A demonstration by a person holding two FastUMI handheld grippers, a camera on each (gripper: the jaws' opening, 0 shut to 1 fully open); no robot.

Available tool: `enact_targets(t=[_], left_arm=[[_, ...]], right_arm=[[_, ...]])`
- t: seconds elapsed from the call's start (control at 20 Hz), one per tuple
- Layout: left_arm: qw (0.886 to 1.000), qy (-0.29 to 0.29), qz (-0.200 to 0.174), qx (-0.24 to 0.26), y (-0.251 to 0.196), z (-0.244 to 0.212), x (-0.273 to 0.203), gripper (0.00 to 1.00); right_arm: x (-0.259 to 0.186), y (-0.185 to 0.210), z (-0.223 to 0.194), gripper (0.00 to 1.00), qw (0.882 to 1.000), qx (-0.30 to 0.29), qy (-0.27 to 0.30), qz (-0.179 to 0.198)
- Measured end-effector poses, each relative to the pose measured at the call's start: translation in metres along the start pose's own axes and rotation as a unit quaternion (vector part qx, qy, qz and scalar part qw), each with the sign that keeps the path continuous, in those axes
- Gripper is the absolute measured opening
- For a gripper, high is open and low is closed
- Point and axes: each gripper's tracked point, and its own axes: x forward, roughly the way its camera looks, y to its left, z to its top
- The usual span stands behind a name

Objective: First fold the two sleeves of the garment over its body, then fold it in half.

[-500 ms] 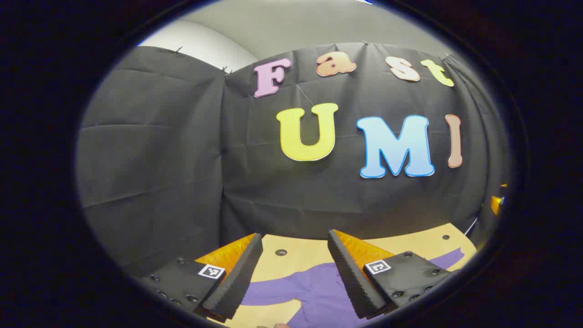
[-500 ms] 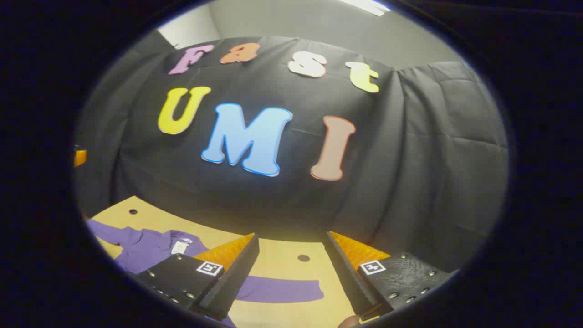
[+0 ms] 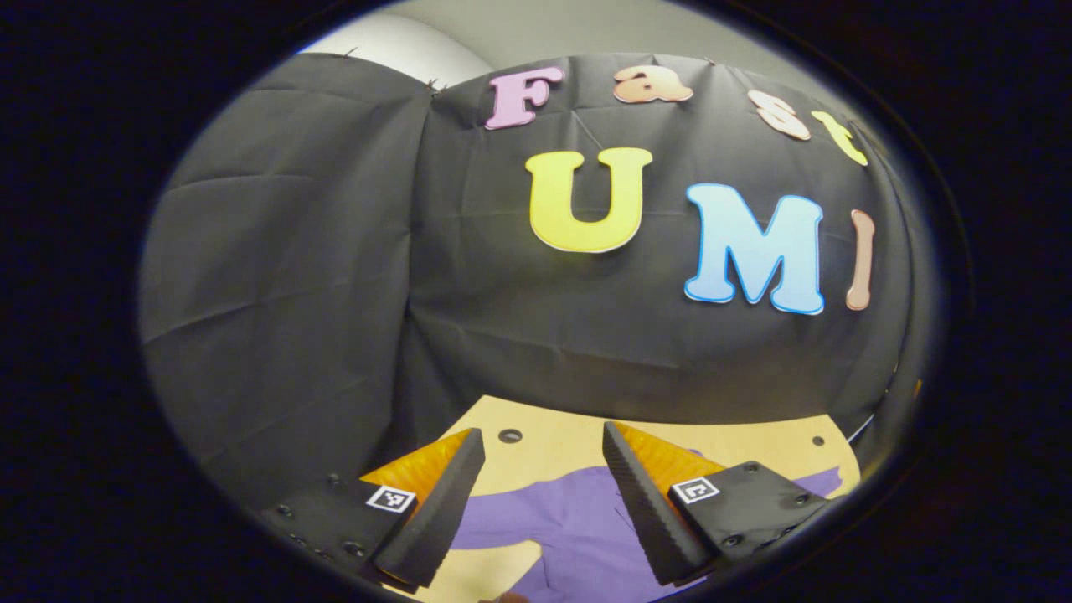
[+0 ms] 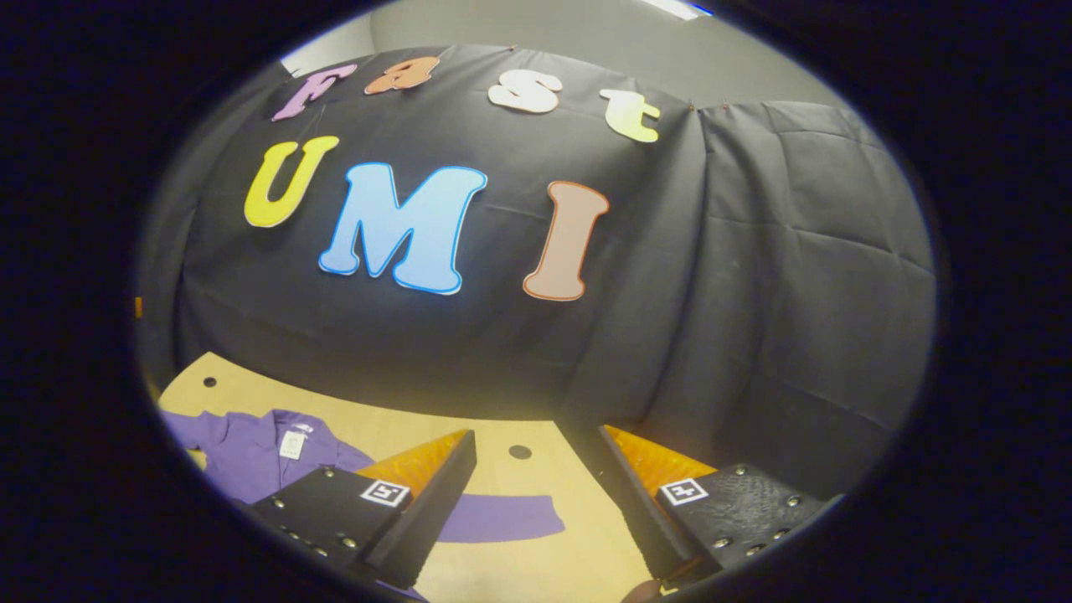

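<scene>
We see both views dipped since half a second back. Shirt [image 3: 578, 528] flat on table [image 3: 553, 448], lower frame. Left gripper [image 3: 543, 507] and right gripper [image 4: 528, 502] spread, empty: approach starting, sleeve [image 4: 502, 517] unfolded.

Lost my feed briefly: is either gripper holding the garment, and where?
Nothing held: left gripper and right gripper are open above the purple garment, sleeves spread flat.

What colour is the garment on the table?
Purple, plain, no pattern visible. The garment shows best in the right gripper view, collar and one sleeve spread on the table.
</scene>
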Motion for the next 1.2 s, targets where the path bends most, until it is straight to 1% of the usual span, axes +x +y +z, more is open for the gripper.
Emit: enact_targets(t=[0.1, 0.15, 0.2, 0.25, 0.3, 0.35, 0.45, 0.5, 0.6, 0.7, 0.9, 1.0, 1.1, 1.15, 1.2], left_arm=[[0.999, -0.003, -0.008, 0.041, 0.004, 0.006, 0.004, 1.00], [0.998, -0.010, -0.010, 0.055, 0.005, 0.014, 0.006, 0.96], [0.998, -0.013, -0.010, 0.061, 0.006, 0.020, 0.008, 1.00], [0.998, -0.011, -0.013, 0.064, 0.006, 0.019, 0.009, 1.00], [0.998, -0.007, -0.017, 0.065, 0.006, 0.016, 0.011, 1.00], [0.998, -0.001, -0.019, 0.065, 0.007, 0.011, 0.014, 1.00], [0.998, 0.007, -0.025, 0.064, 0.008, 0.005, 0.025, 1.00], [0.998, 0.008, -0.028, 0.061, 0.009, 0.003, 0.032, 1.00], [0.998, 0.005, -0.032, 0.062, 0.013, 0.002, 0.042, 1.00], [0.997, 0.001, -0.034, 0.068, 0.016, 0.002, 0.048, 1.00], [0.997, 0.007, -0.033, 0.074, 0.017, -0.001, 0.053, 1.00], [0.997, 0.012, -0.031, 0.072, 0.016, -0.005, 0.055, 1.00], [0.997, 0.016, -0.030, 0.070, 0.016, -0.007, 0.054, 1.00], [0.997, 0.018, -0.027, 0.070, 0.017, -0.008, 0.054, 1.00], [0.997, 0.018, -0.026, 0.070, 0.017, -0.008, 0.053, 1.00]], right_arm=[[0.001, 0.016, -0.006, 0.93, 1.000, 0.014, 0.009, 0.015], [0.004, 0.025, -0.010, 0.93, 0.999, 0.018, 0.015, 0.026], [0.007, 0.033, -0.014, 0.93, 0.999, 0.018, 0.023, 0.035], [0.011, 0.039, -0.016, 0.93, 0.999, 0.015, 0.028, 0.043], [0.013, 0.044, -0.014, 0.95, 0.998, 0.015, 0.028, 0.051], [0.018, 0.047, -0.012, 0.92, 0.998, 0.024, 0.031, 0.056], [0.027, 0.064, -0.012, 0.92, 0.993, 0.069, 0.043, 0.083], [0.033, 0.066, -0.014, 0.92, 0.991, 0.093, 0.052, 0.086], [0.050, 0.062, -0.017, 0.92, 0.987, 0.126, 0.057, 0.077], [0.066, 0.056, -0.023, 0.92, 0.986, 0.135, 0.067, 0.063], [0.092, 0.043, -0.053, 0.92, 0.985, 0.129, 0.108, 0.039], [0.104, 0.038, -0.070, 0.92, 0.984, 0.120, 0.128, 0.034], [0.117, 0.033, -0.090, 0.95, 0.981, 0.116, 0.151, 0.035], [0.124, 0.031, -0.102, 0.93, 0.979, 0.115, 0.165, 0.036], [0.132, 0.031, -0.113, 0.95, 0.976, 0.116, 0.181, 0.037]])
